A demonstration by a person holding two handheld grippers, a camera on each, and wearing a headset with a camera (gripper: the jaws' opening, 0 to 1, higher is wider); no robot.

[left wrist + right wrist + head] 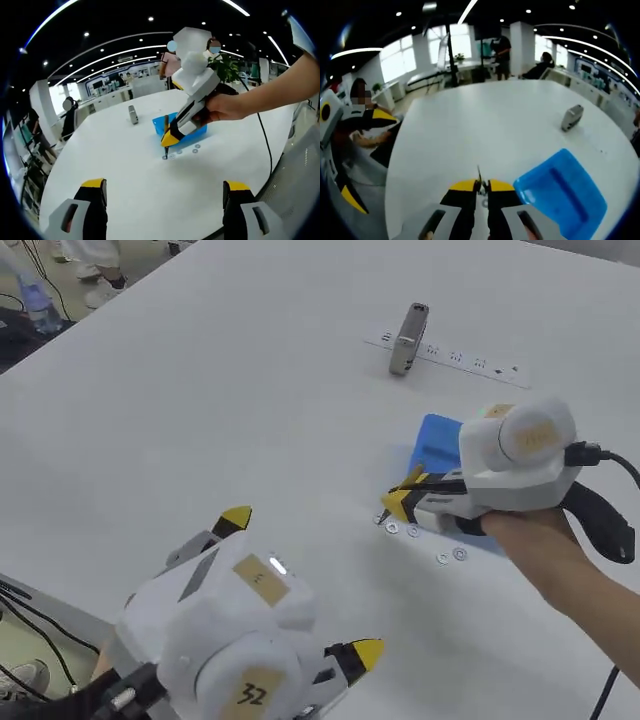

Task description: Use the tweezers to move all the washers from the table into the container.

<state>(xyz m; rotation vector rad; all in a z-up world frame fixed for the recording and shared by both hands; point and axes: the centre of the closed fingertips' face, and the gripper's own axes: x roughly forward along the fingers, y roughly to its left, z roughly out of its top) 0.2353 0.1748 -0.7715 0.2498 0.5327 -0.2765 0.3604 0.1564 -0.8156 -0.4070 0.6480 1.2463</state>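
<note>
Tweezers point(479, 174) clenched in right tool point(481, 186), tilted down at washers point(413, 531), left tool point(164, 184) released, hovering low

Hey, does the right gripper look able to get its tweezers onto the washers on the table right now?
Probably yes. The right gripper holds the tweezers tips down right beside the washers, which lie on bare table next to the blue container, and nothing stands between them.
</note>
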